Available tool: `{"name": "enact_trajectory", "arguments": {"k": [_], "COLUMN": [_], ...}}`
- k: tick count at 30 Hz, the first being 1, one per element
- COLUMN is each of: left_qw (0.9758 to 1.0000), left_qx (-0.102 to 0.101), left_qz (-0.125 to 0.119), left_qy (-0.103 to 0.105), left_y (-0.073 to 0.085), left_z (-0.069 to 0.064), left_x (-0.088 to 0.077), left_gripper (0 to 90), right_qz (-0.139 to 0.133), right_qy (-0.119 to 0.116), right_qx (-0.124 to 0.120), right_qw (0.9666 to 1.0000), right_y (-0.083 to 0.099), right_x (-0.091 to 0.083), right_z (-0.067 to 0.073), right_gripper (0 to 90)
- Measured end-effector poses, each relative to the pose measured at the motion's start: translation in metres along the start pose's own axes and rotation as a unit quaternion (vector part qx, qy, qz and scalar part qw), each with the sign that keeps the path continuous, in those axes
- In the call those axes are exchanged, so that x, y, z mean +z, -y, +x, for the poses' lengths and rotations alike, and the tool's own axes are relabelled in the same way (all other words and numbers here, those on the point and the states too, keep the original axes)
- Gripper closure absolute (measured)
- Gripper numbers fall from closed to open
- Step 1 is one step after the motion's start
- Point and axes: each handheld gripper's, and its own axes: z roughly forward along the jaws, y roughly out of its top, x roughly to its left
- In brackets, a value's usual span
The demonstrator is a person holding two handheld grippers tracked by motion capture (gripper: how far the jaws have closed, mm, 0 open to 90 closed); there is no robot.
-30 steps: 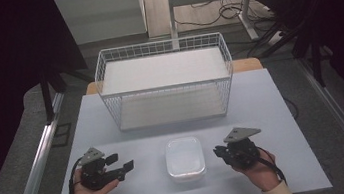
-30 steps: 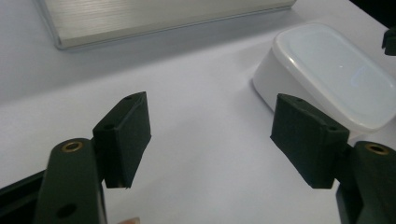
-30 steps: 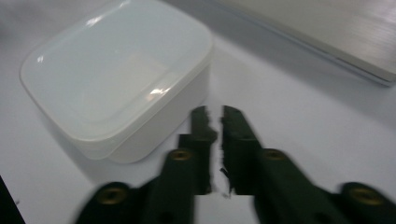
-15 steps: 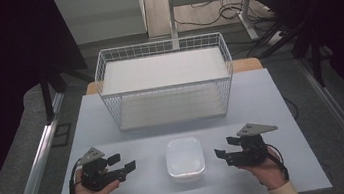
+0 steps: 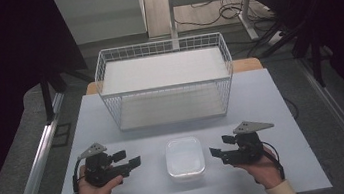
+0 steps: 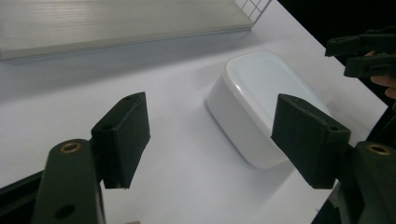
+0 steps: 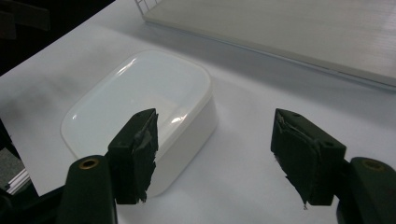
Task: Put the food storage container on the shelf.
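A white lidded plastic container (image 5: 184,158) sits on the pale table near its front edge, between my two grippers. My left gripper (image 5: 127,159) stands open to its left, pointing at it with a gap between. In the left gripper view the container (image 6: 261,93) lies beyond the open left gripper (image 6: 212,130). My right gripper (image 5: 220,146) is open to the right of the container; its jaws have just been opening and nothing is between them. In the right gripper view the container (image 7: 154,88) lies ahead and left of the right gripper (image 7: 219,140).
A white wire basket (image 5: 165,80) with a pale board on its floor stands at the back of the table (image 5: 288,112). The table's front edge runs just under both hands. Metal rails and dark floor flank the table.
The right gripper's jaws have spread from nearly together to wide apart, and the gripper now points level at the container. The left gripper and the container have stayed put.
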Motion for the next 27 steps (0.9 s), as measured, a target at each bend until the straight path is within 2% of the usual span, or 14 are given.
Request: {"name": "enact_trajectory", "arguments": {"k": [4,9,14,18,21,23,27], "left_qw": [1.0,0.9998,0.9995,0.9988,0.9976,0.9968,0.9961], "left_qx": [0.002,0.0,-0.012,-0.022,-0.039,-0.043,-0.047], "left_qz": [0.001,0.016,0.022,0.025,0.029,0.04,0.042], "left_qy": [0.001,0.008,0.019,0.035,0.05,0.055,0.061], "left_y": [-0.009,-0.019,-0.025,-0.026,-0.023,-0.021,-0.022], "left_z": [-0.006,-0.012,-0.014,-0.013,-0.011,-0.01,-0.01], "left_x": [0.001,0.012,0.021,0.028,0.036,0.041,0.046], "left_gripper": [27.3,27.1,26.4,25.8,25.8,25.8,26.0], "right_qz": [0.004,0.006,0.001,0.003,0.009,0.012,0.017], "right_qy": [0.002,-0.001,-0.014,-0.025,-0.029,-0.032,-0.041], "right_qx": [0.007,0.027,0.043,0.051,0.053,0.056,0.059], "right_qw": [1.0,0.9996,0.999,0.9984,0.9981,0.9979,0.9973], "right_y": [-0.009,-0.018,-0.023,-0.023,-0.022,-0.02,-0.017], "right_x": [0.001,0.007,0.014,0.02,0.024,0.026,0.032], "right_z": [0.003,0.002,0.003,0.005,0.006,0.007,0.009], "right_gripper": [31.1,30.9,30.9,30.8,31.3,32.0,33.3]}}
